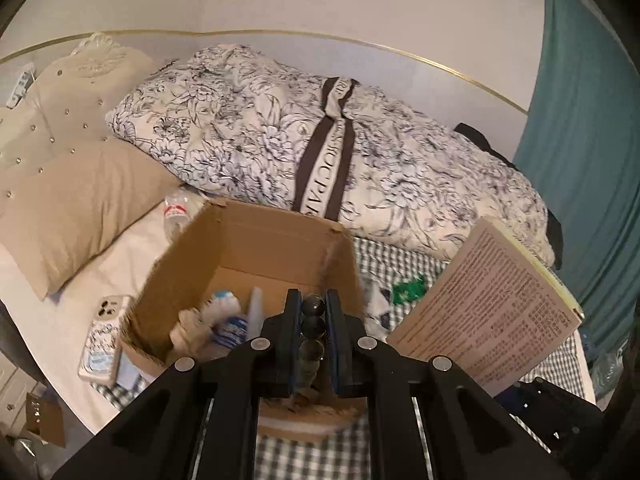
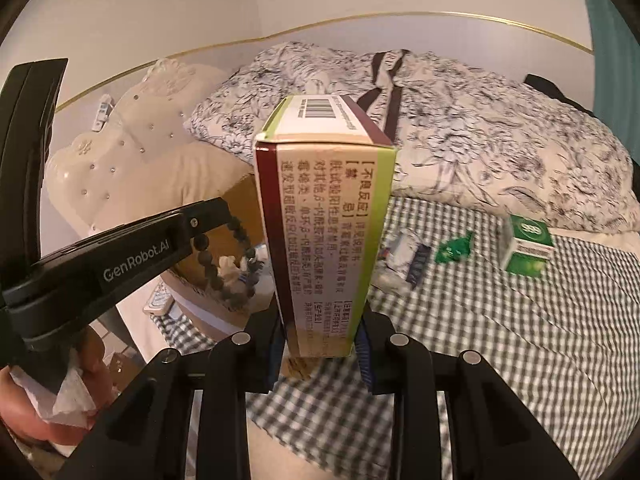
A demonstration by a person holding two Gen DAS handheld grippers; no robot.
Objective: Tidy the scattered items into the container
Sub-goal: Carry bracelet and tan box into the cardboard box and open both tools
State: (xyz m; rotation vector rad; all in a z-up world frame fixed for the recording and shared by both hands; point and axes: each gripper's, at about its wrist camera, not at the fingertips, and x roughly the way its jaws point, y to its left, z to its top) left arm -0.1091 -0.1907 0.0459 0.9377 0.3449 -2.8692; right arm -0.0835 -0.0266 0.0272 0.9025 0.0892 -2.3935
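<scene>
A: Nearest first: what sits between the fingers of the left gripper (image 1: 313, 344)?

B: A bead bracelet (image 1: 312, 322), dark round beads, glossy; the fingers are clamped on it, and in the right wrist view its loop (image 2: 224, 264) hangs from that gripper (image 2: 208, 220) over the open cardboard box (image 1: 256, 240).

A: And the right gripper (image 2: 320, 344)?

B: Pinched tight on a medicine carton (image 2: 320, 240); stiff printed card, rectangular, held on end, maroon and lime edges, a barcode on the top flap; from the left wrist view its cream printed face (image 1: 486, 312) tilts just right of the box.

A: What is in the box?

B: Corrugated brown walls, flaps up; on its floor a soft jumble, a crumpled beige piece and white-and-blue packets (image 1: 226, 320); I cannot tell exactly what they are.

A: Around it?

B: The box stands on a gingham sheet (image 2: 500, 320), woven checks; on the sheet lie a green foil sachet (image 2: 454, 249), a blue-and-white crinkled packet (image 2: 404, 264), and a green-and-white small carton (image 2: 527, 249) upright well to the right; left of the box, a phone (image 1: 103, 340) in a patterned case, flat on plain white sheet; a clear plastic bottle (image 1: 178, 208) lies behind the box's left corner.

A: Farther back?

B: A smooth tan pillow (image 1: 76, 216); a puffy floral quilt (image 1: 260, 120) with a dark lettered band; a tufted cream headboard (image 1: 80, 88) with studs; a teal curtain (image 1: 584, 160) at right.
</scene>
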